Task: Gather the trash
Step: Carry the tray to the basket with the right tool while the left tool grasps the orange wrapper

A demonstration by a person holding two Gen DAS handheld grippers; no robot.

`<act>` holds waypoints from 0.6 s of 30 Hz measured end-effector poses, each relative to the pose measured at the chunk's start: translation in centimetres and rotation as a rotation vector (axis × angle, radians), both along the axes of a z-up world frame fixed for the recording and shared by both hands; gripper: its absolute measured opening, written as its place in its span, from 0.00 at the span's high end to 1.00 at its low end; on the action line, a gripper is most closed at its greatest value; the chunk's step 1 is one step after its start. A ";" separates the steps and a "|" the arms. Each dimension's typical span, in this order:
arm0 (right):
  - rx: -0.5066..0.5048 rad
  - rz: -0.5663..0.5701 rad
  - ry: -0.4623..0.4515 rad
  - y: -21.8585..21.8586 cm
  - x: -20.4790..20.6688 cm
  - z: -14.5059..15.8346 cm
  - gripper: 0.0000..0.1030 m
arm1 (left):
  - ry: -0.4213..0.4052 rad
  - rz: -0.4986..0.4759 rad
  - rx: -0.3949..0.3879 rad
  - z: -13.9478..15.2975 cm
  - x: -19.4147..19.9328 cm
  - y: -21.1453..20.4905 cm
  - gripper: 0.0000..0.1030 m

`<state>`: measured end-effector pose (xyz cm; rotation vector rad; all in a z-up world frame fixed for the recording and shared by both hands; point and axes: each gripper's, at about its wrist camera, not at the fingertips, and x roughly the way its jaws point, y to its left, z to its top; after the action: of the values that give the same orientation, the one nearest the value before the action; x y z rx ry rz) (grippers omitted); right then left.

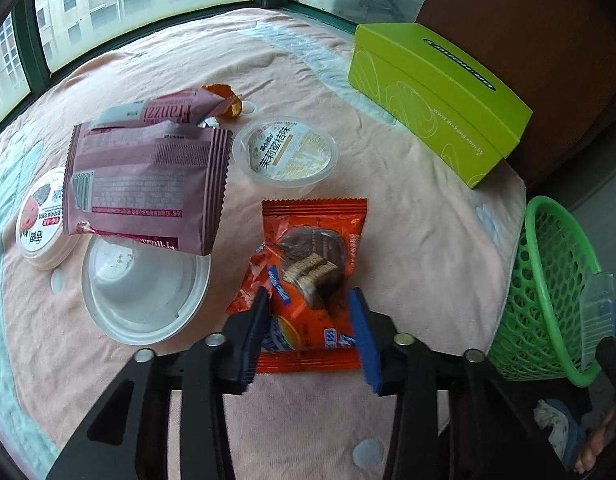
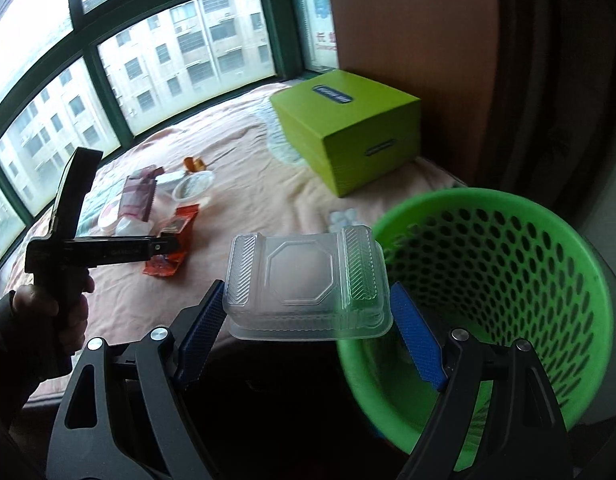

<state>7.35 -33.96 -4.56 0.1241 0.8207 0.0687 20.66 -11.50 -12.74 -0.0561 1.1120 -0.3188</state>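
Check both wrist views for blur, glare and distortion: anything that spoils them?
Left wrist view: sharp, soft daylight, window frame bowed by the fisheye, orange snack wrapper crisp between the left gripper fingers. Right wrist view: softer, clear plastic clamshell tray and green perforated plastic basket slightly blurred; overexposed window top left.

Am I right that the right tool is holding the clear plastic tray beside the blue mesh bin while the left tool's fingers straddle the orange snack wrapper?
Nearly: the bin is green, not blue. The right wrist view shows the right tool holding the clear plastic tray beside the green mesh bin. In the left wrist view the left tool does straddle the orange snack wrapper.
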 end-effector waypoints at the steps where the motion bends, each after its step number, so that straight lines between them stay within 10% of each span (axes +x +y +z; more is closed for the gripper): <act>1: 0.000 -0.011 0.001 -0.4 -0.1 0.0 0.21 | 0.004 0.002 -0.005 -0.1 0.0 0.1 0.68; 18: -0.014 -0.205 0.039 -7.1 -1.8 -0.9 0.21 | -0.072 -0.085 -0.069 4.6 -3.2 -1.8 0.78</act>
<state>5.56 -41.07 -5.43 0.1964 0.8434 -0.1322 17.46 -13.31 -8.19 -0.0582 1.0333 -0.4318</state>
